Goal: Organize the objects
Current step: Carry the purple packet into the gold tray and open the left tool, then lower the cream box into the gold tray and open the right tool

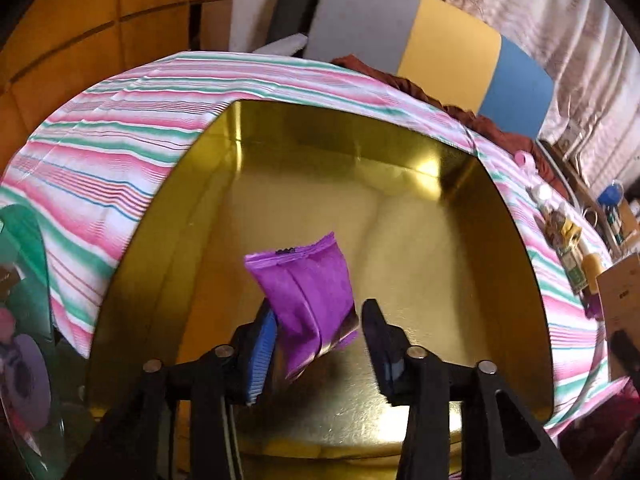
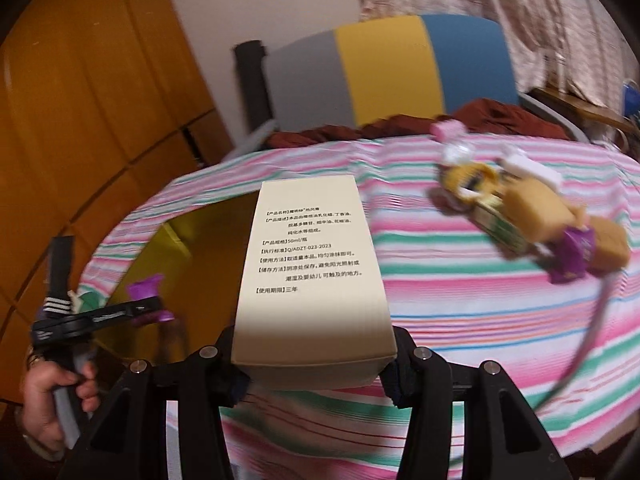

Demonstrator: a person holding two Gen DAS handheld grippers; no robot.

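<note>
Two claws are at work over a striped worktop point(image 2: 460, 292). The left claw point(image 1: 318, 332) stands with its fingers parted, a purple packet point(image 1: 310, 300) between them; the packet touches the blue pad point(image 1: 262, 354) of the left finger, while a gap shows between it and the right finger, so I cannot tell if it is truly gripped or loose. The packet is tilted, its crimped top edge pointing up and away, and it sits above the floor of a gold tin point(image 1: 420, 216), inside the tin's walls. The tin is square with rounded corners and rests on the striped cloth.

The right claw point(image 2: 314, 364) is clamped on the near end of a cream box point(image 2: 312, 264), one finger on each side. The box points away from the camera, its printed face up, and its far end reaches over the tin's point(image 2: 200, 248) right edge. To its left, the right wrist view shows the left claw point(image 2: 138, 312) with the packet point(image 2: 146, 286) over the tin, and the person's left hand point(image 2: 52, 396) on its handle.

Farther right on the worktop lies a blurred heap of small things point(image 2: 532, 212): tan pieces, a purple wrapper, white and pink bits. Behind the worktop stand a grey, yellow and blue chair point(image 2: 384, 68), with dark red cloth point(image 2: 496, 116) on its seat, and a curtain point(image 2: 500, 12).
</note>
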